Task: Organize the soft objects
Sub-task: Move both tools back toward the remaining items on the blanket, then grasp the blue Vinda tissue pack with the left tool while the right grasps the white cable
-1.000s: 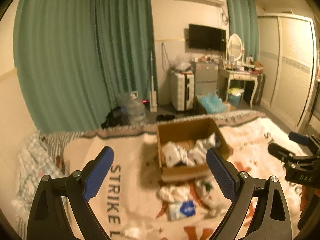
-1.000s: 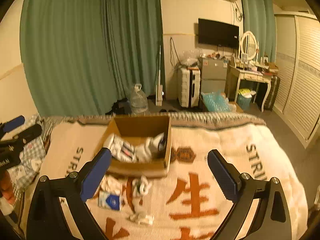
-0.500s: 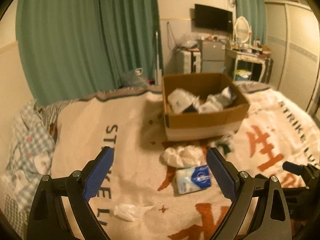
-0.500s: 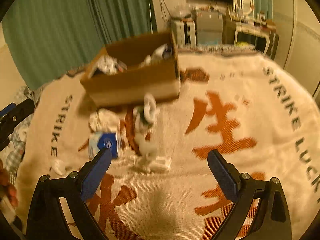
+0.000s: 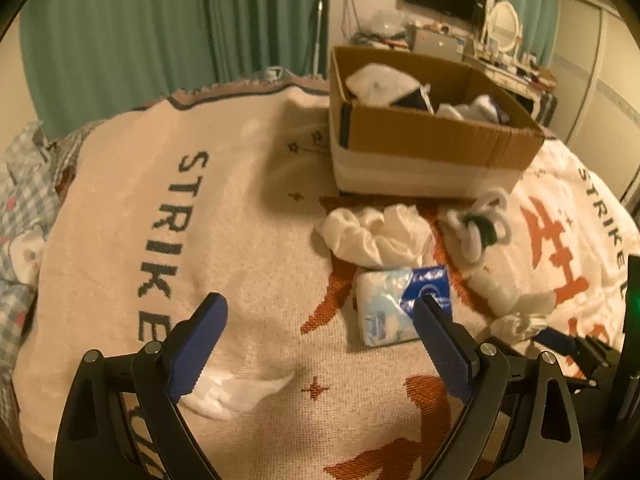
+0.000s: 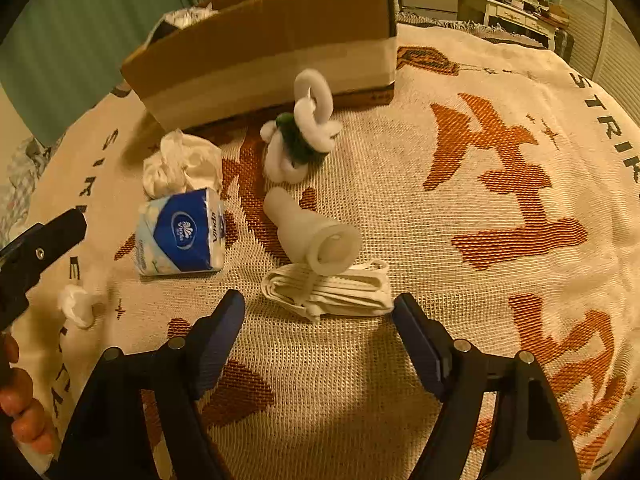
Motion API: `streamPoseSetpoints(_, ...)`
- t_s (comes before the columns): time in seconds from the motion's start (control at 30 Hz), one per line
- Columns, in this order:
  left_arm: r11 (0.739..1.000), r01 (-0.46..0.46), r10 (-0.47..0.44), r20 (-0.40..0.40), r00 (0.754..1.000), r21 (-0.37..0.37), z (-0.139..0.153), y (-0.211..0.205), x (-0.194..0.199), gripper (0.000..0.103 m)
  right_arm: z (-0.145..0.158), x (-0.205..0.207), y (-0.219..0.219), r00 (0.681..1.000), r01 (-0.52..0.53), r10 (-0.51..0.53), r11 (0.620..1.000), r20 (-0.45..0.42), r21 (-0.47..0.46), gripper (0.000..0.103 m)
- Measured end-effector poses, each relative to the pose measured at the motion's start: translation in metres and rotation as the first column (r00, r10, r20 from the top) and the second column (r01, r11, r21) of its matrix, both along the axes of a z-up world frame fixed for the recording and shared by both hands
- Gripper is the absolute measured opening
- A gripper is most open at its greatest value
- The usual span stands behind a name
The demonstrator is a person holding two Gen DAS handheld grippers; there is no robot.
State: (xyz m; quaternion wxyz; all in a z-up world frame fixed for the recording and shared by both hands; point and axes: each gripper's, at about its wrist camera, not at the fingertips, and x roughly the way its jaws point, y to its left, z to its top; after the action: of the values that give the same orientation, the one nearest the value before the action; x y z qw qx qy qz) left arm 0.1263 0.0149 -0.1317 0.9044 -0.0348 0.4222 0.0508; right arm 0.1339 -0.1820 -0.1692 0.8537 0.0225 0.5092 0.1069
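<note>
Both grippers have dropped toward the blanket (image 6: 500, 216) since a second ago, and the cardboard box (image 5: 432, 140), then far up the bed, now fills the top of each view. The left gripper (image 5: 320, 340) stands wide open over bare weave, nothing between its blue pads; a small white wad (image 5: 240, 394) lies just under its left finger, partly covered by it. The right gripper (image 6: 318, 336) has its jaws closing, not yet touching anything; the folded white cloth (image 6: 332, 290) lies just ahead of the tips. A pale roll (image 6: 316, 236) rests against that cloth, and the tissue pack (image 6: 180, 236) sits beside it, with a crumpled white rag (image 6: 182, 162) behind. A white-and-green plush (image 6: 302, 132) lies in front of the box (its shape is hard to read). The box's contents are mostly hidden from the right wrist; the left wrist shows white and dark soft items inside, blurred. Fingertips of the person's hand (image 6: 20, 412) are cut off at the left edge.
</note>
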Motion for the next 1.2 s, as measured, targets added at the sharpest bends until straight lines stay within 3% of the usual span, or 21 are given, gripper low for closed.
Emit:
streamPoseSetpoints(0.1,1.000,0.013,-0.013,-0.017,1.000,-0.005,-0.006,-0.002,-0.002,0.095,-0.001,0.000,0.000,1.000,0.011,-0.010,1.000,0.006,-0.015,0.059)
streamPoseSetpoints(0.23,0.999,0.033,-0.034,-0.030,0.999,-0.016,-0.009,-0.007,-0.002,0.094,0.007,-0.003,-0.009,0.999,0.026,-0.026,1.000,0.022,0.014,0.055)
streamPoseSetpoints(0.63,0.993,0.110,-0.112,-0.080,0.990,-0.037,-0.029,-0.043,0.014,0.094,0.058,0.000,-0.049,0.981,0.099,-0.107,0.994,0.160,0.054,0.055)
streamPoseSetpoints(0.93,0.993,0.108,-0.112,-0.090,0.990,-0.046,-0.048,-0.044,0.039,0.093,0.051,0.023,-0.056,0.979,0.121,-0.130,0.990,0.159,0.066,0.055)
streamPoseSetpoints(1.03,0.992,0.124,-0.126,-0.099,0.987,-0.027,-0.052,-0.047,0.042,0.078,0.046,0.028,-0.050,0.981,0.103,-0.108,0.994,0.161,0.041,0.055)
streamPoseSetpoints(1.2,0.990,0.134,-0.137,-0.089,0.987,-0.045,-0.048,-0.046,0.039,0.074,0.044,0.031,-0.040,0.982,0.070,-0.072,0.997,0.173,0.019,0.055)
